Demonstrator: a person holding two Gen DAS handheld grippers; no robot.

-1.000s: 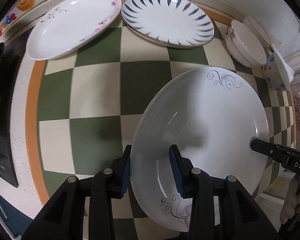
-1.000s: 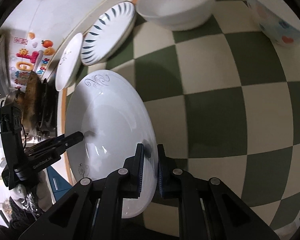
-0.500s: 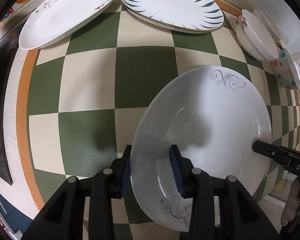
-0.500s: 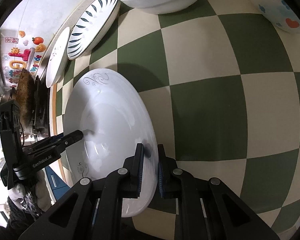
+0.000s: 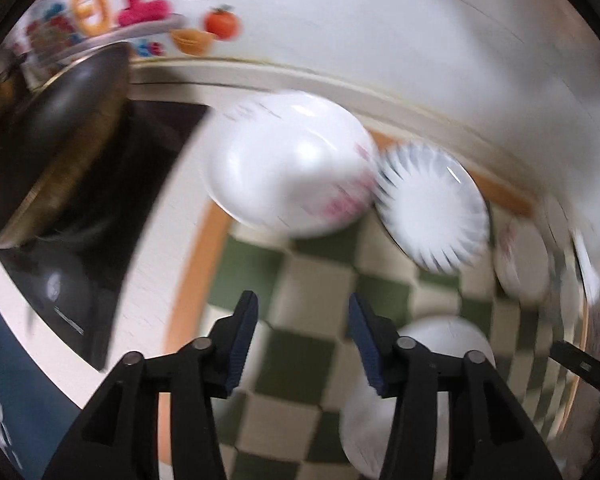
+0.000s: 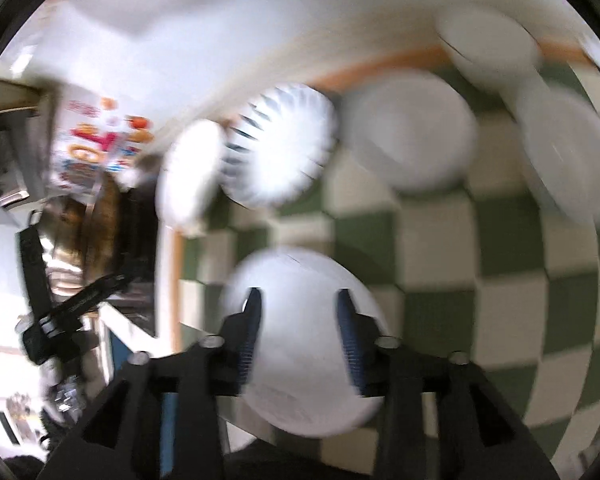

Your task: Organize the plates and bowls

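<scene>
While both views smeared with motion blur, I counted the crockery on the green-and-cream checked cloth (image 6: 432, 248), largest first. Three plates showed: one plain white plate with faint scrollwork (image 6: 300, 340) lying flat on the cloth below my right gripper (image 6: 298, 320), one white plate with pink flowers (image 5: 292, 168) at the far edge, and one plate with dark blue radiating strokes (image 5: 432, 208) just beside it, the two seeming to touch at the rims. Bowls were harder to count: two pale ones (image 6: 410, 132) (image 6: 564, 156) were clear in the right view, and a third pale shape behind them was too blurred to name.

My left gripper (image 5: 302, 340) had its jaws opening, with only cloth between the pads; the scrollwork plate lay low and to its right. My right gripper's jaws were opening too, standing over that plate without pressing it.

An orange border (image 5: 188, 288) edged the cloth. Beyond it sat a dark hob with one wok (image 5: 52, 148), a white wall and bright fruit stickers (image 5: 188, 36).
</scene>
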